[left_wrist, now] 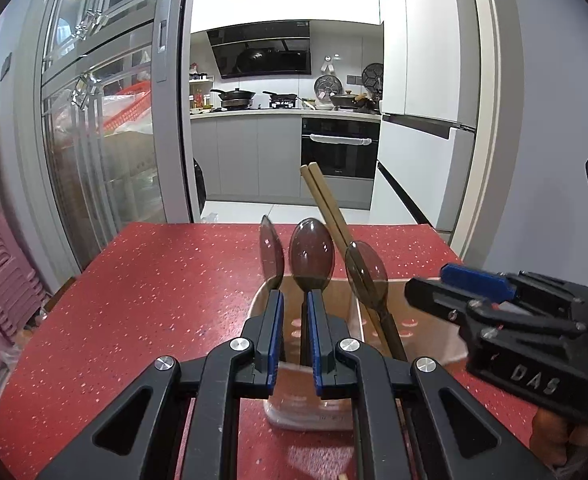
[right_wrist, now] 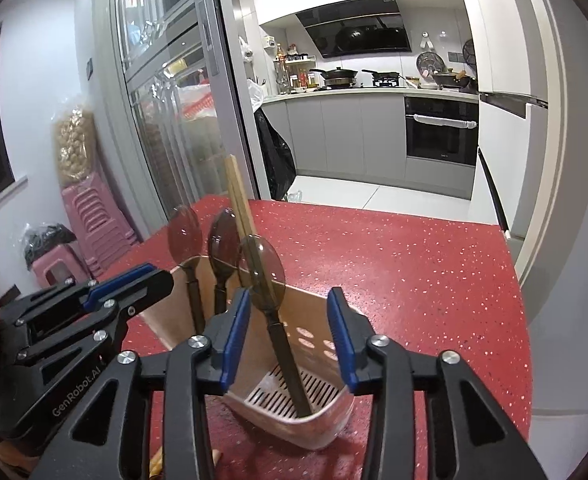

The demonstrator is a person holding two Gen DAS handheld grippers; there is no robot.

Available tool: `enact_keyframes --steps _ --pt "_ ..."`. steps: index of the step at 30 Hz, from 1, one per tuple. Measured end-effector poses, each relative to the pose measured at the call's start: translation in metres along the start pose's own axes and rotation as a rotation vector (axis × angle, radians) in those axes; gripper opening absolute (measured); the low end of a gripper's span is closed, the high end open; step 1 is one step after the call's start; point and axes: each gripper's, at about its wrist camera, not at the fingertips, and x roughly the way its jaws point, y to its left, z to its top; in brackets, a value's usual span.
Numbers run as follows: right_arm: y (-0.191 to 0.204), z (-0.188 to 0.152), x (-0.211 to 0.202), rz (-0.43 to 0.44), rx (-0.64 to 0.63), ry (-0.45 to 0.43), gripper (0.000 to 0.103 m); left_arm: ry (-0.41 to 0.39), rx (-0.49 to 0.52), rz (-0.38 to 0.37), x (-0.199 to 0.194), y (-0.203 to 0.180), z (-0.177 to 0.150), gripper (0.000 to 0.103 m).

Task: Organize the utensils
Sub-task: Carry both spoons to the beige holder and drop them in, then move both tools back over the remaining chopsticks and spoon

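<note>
Three spoons (right_wrist: 262,268) & chopsticks (right_wrist: 240,204) stand upright, bowls up, in holder (right_wrist: 313,420) on red bench (right_wrist: 413,280); right fingers (right_wrist: 290,336) apart (gripping nothing), left fingers (left_wrist: 295,336) nearly shut, empty.

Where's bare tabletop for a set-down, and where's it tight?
Free: the red table right of the utensil holder to its edges, and the stretch left of the holder in the left wrist view. Tight: at the holder, with spoons, chopsticks and both grippers.

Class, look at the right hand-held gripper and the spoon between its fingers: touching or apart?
Apart. The right wrist view shows the right hand-held gripper open, with clear gaps between its blue pads and the spoon.
</note>
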Motion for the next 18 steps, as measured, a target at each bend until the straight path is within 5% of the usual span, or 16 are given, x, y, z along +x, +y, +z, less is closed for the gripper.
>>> enact_keyframes --steps 12,18 --pt "0.018 -0.026 -0.045 0.063 0.078 0.063 0.077 0.151 -0.038 0.036 -0.030 0.022 -0.038 0.038" --pt "0.027 -0.054 -0.052 0.059 0.113 0.149 0.079 0.226 -0.049 0.047 -0.043 0.028 -0.064 0.038"
